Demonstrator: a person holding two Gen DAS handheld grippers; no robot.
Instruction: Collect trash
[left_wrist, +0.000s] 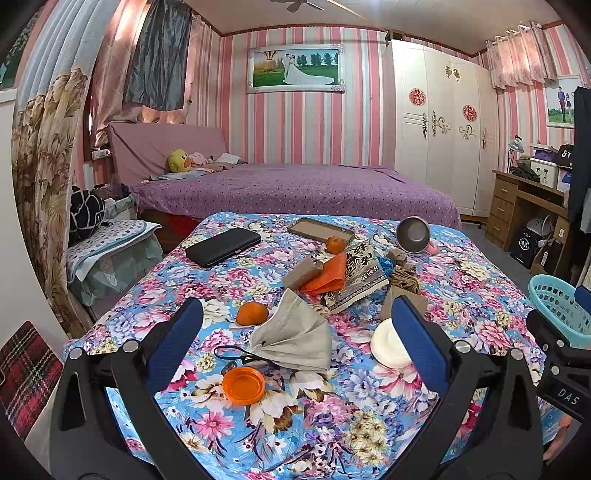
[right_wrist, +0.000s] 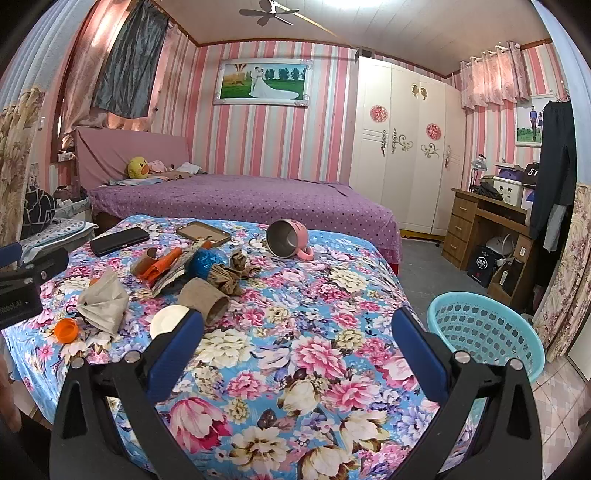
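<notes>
Trash lies on a floral-covered table: a grey face mask, an orange lid, a white lid, a printed snack wrapper, orange plastic, cardboard tubes and crumpled brown paper. My left gripper is open above the mask, holding nothing. My right gripper is open and empty over bare cloth at the table's right side. A light blue basket stands right of the table.
Two tangerines, a black case, a phone case and a tipped pink mug also lie on the table. A purple bed is behind it, a wooden desk at the right.
</notes>
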